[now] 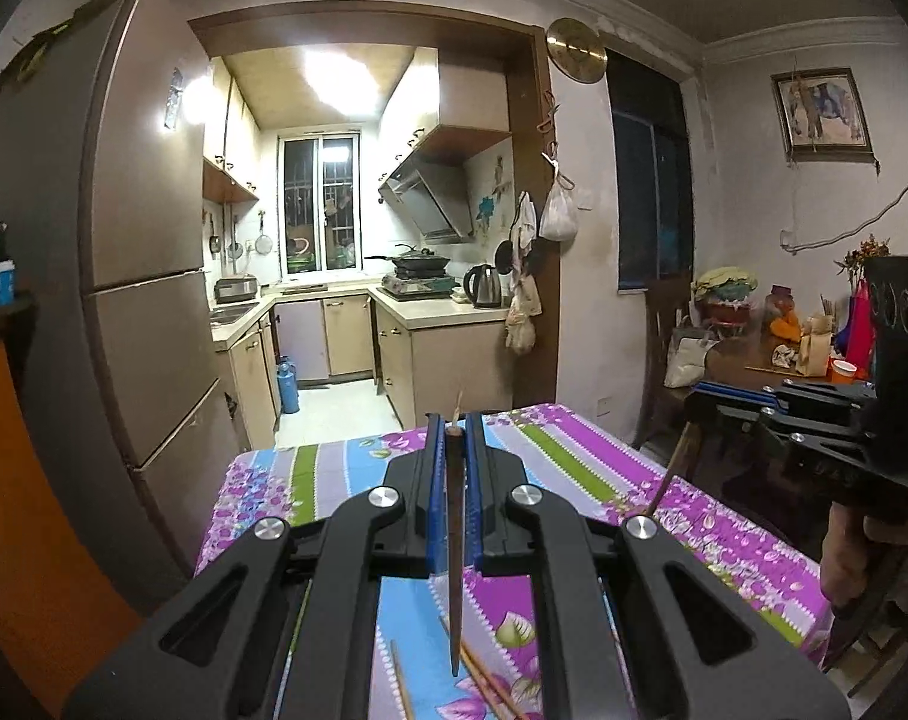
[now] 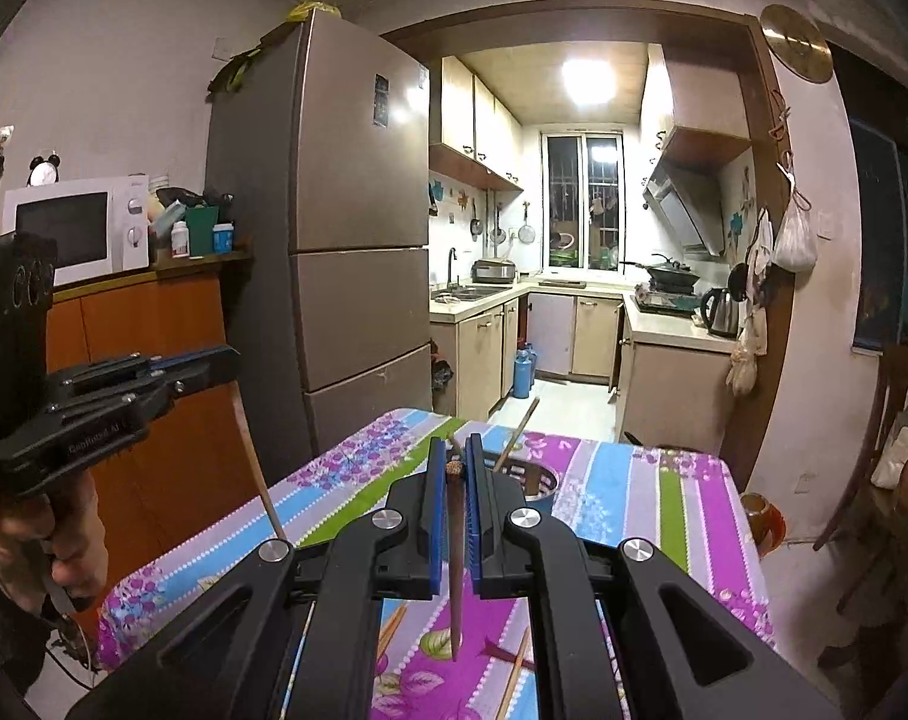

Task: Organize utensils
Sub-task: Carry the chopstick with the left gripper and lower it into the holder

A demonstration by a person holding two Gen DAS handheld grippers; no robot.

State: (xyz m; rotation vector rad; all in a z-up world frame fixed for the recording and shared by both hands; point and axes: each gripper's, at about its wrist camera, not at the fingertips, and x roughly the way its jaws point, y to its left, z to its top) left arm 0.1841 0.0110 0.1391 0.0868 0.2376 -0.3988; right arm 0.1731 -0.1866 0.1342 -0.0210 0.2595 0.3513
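My left gripper (image 1: 454, 423) is shut on a dark brown chopstick (image 1: 454, 570) that hangs point down above the table with the floral cloth (image 1: 574, 462). In the right wrist view my right gripper (image 2: 452, 447) is shut on a second dark chopstick (image 2: 454, 570), also point down. Each gripper shows in the other's view: the right gripper (image 1: 703, 394) at the right, the left gripper (image 2: 232, 358) at the left, each with its stick hanging below. A round perforated utensil holder (image 2: 541, 483) stands on the cloth past the right gripper, with one chopstick (image 2: 517, 429) leaning out. Loose chopsticks (image 2: 514, 672) lie on the cloth below.
A tall fridge (image 2: 358, 240) stands left of the kitchen doorway. An orange cabinet (image 2: 154, 360) carries a microwave (image 2: 76, 228). At the right are a dark chair (image 1: 664, 360) and a cluttered side table (image 1: 754, 360). A person's hand (image 2: 40, 546) holds the left gripper's handle.
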